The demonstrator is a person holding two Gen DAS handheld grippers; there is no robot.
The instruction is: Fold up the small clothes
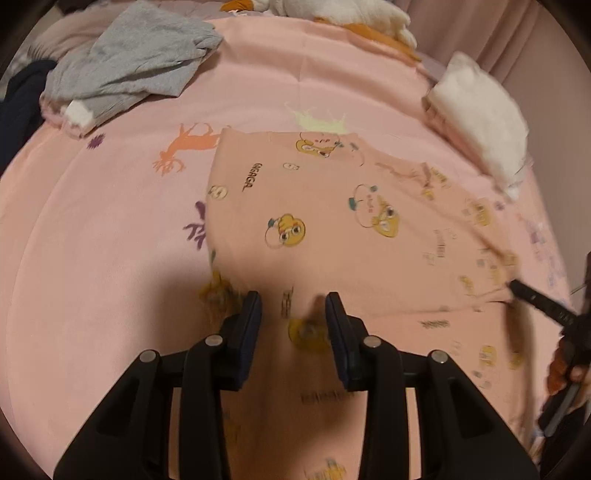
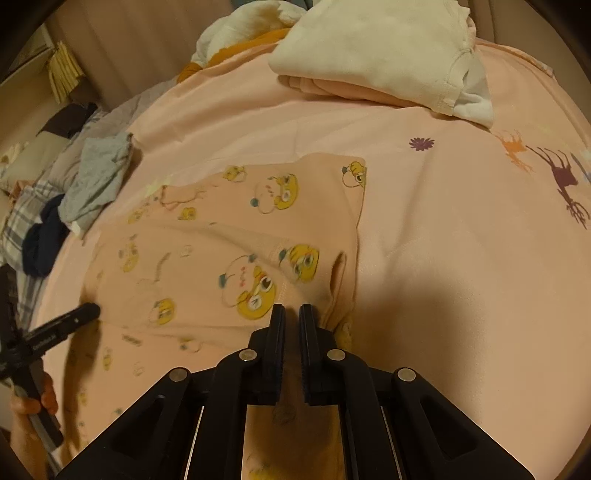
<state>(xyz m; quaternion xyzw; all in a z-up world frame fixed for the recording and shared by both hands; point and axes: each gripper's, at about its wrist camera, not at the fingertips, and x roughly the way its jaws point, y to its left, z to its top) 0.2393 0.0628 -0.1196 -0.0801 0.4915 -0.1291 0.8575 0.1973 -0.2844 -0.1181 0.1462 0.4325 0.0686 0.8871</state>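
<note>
A pink garment (image 1: 332, 221) printed with yellow cartoon faces lies spread on the pink bed sheet (image 1: 92, 258). My left gripper (image 1: 293, 299) stands open over the garment's near edge, with the cloth lying flat between its fingers. In the right wrist view, the left gripper (image 2: 94, 310) touches the garment (image 2: 221, 240) at its left side. My right gripper (image 2: 291, 310) is shut on a pinch of the garment near a raised fold. From the left wrist view, the right gripper (image 1: 515, 285) meets the garment's right edge, and a crease runs toward it.
A crumpled grey garment (image 1: 129, 62) and a dark cloth (image 1: 18, 103) lie at the far left. A folded white and pink stack (image 1: 480, 118) sits at the far right, and white and orange cloth (image 1: 332, 11) at the back. A hand (image 2: 26, 402) holds the left gripper.
</note>
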